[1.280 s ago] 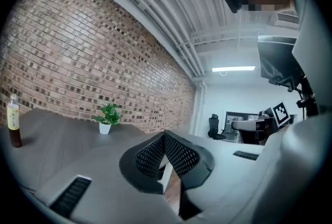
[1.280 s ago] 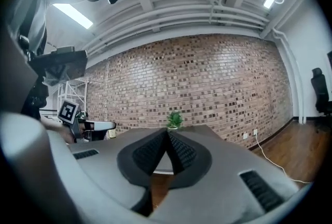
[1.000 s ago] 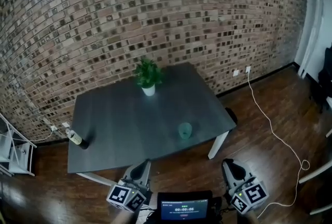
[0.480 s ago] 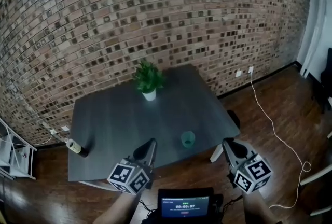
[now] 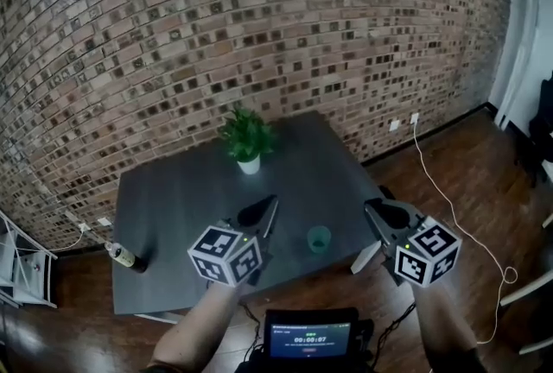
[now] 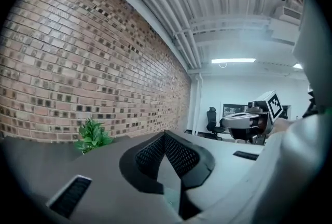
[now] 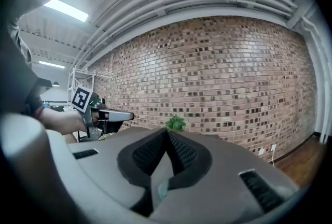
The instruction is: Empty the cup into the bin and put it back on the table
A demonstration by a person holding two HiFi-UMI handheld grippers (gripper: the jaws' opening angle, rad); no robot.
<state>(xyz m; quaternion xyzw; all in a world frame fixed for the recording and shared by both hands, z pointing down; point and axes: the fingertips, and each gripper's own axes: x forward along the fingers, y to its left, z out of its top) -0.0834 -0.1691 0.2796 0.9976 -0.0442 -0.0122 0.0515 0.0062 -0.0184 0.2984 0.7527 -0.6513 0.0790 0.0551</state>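
A small green cup [image 5: 319, 238] stands upright near the front edge of the dark grey table [image 5: 190, 199]. My left gripper [image 5: 268, 205] is held level over the table, to the left of the cup and apart from it. Its jaws are shut with nothing between them. My right gripper [image 5: 372, 208] hovers at the table's right front corner, to the right of the cup, also shut and empty. In the left gripper view the shut fingertips [image 6: 165, 136] point past a potted plant [image 6: 92, 136]. The right gripper view shows its own closed fingertips [image 7: 167, 133]. The cup appears in neither gripper view.
A potted plant [image 5: 247, 140] stands at the table's far middle and a bottle [image 5: 126, 256] lies at its left front corner. A dark object [image 5: 384, 189] sits on the floor by the right corner. A white cable [image 5: 449, 200] runs across the wooden floor. A brick wall backs the table.
Both grippers have risen and moved forward from the bottom of the head view to over the table's front edge, one on each side of the cup. The cup has not moved.
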